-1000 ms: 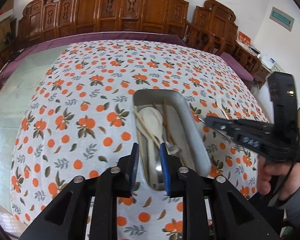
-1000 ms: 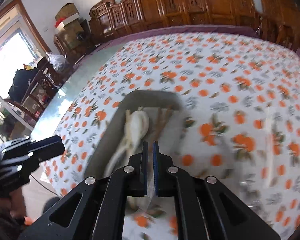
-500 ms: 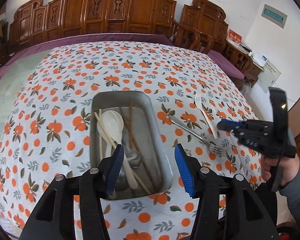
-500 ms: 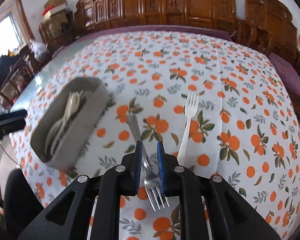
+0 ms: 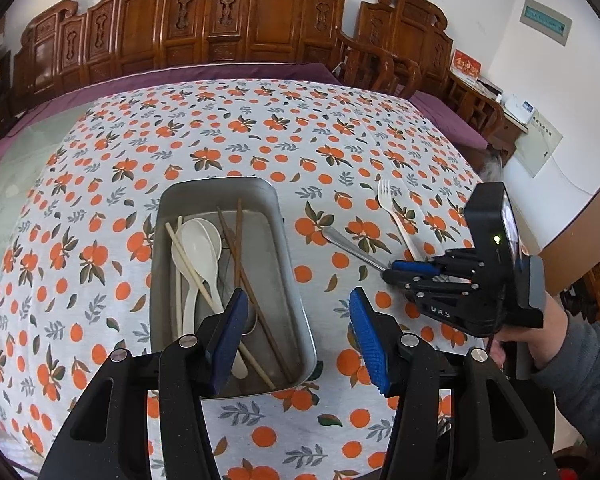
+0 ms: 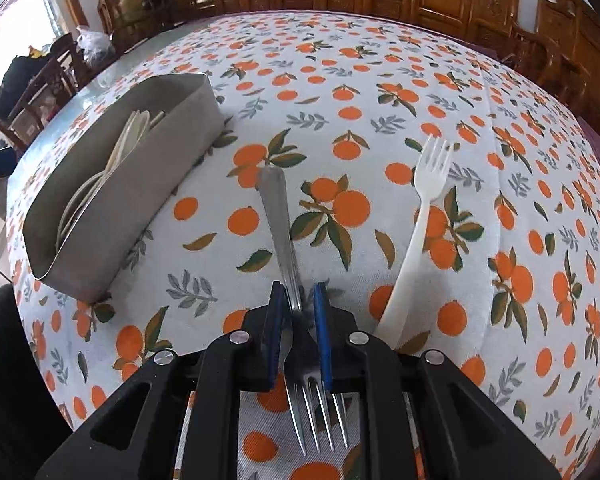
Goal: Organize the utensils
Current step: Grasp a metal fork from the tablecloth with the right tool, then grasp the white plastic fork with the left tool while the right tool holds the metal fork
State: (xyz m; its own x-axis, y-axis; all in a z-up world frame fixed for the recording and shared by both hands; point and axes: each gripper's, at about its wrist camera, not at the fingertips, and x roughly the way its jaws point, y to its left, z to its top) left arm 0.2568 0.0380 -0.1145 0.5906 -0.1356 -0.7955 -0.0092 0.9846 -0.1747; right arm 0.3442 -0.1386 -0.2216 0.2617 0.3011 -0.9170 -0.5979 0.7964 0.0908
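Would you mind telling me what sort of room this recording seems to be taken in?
Probably a home dining or sitting room: a large table under an orange-print tablecloth, carved wooden chairs along the wall, and a metal tray of utensils.

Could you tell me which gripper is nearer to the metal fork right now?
The right. The right gripper straddles the metal fork at its neck, fingers on either side. The left gripper hangs open over the near end of the tray, apart from the fork.
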